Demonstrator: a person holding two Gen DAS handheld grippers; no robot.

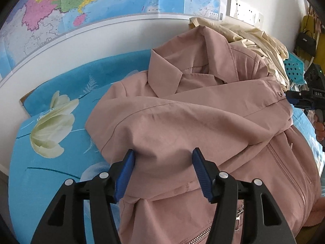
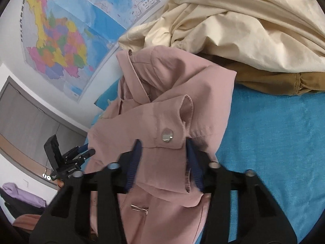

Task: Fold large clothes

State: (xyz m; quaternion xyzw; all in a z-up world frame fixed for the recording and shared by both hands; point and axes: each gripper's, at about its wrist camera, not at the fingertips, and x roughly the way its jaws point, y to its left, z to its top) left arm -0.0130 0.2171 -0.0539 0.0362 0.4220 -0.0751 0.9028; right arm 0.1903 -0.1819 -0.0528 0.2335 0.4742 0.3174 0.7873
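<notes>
Lying across a bright blue bedsheet printed with pale cream flowers (image 1: 50,126) is a dusty-pink jacket of smooth woven cloth (image 1: 182,122), collar toward the wall and one sleeve folded across its chest. The left gripper (image 1: 163,156), with black arms and ribbed blue pads, sits at the near fold of that sleeve; its jaws stand apart with a bulge of pink cloth between them, and neither pad presses the fabric flat. The right gripper (image 2: 163,145) straddles the sleeve's cuff tab (image 2: 172,122), which carries a round silver snap button (image 2: 167,137); its jaws too are spread, one pad on each side of the cuff, and whether the pads touch the cloth cannot be told. From the left wrist view the right gripper's blue tips lie just beside the cuff end at the jacket's far edge. Behind the jacket a crumpled cream-coloured garment (image 2: 233,20) is heaped over a mustard-brown one (image 2: 274,81), both touching the pink collar area. A large coloured wall map (image 1: 91,0) hangs on the white wall above the bed.
</notes>
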